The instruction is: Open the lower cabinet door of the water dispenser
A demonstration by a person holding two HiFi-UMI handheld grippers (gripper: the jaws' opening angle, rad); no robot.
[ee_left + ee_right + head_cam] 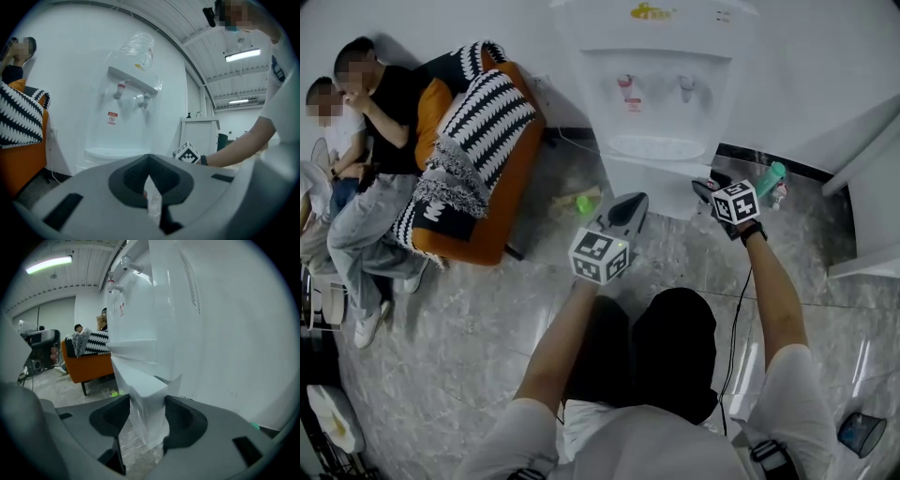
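The white water dispenser [661,94] stands against the far wall, with its lower cabinet door [654,183] below the drip tray. My right gripper [705,190] is at the door's right side. In the right gripper view its jaws [146,414] straddle the door's white corner edge [147,392], and both pads touch it. My left gripper [634,201] hovers in front of the cabinet, a little left of centre and apart from it. In the left gripper view [149,185] its jaws meet in a narrow slit with nothing held, facing the dispenser [126,117].
An orange sofa [487,234] with a black-and-white blanket [473,141] stands left of the dispenser, and two people [366,187] sit beside it. A green item [584,203] lies on the floor near the cabinet. A teal bottle [772,178] and white furniture [872,206] are at the right.
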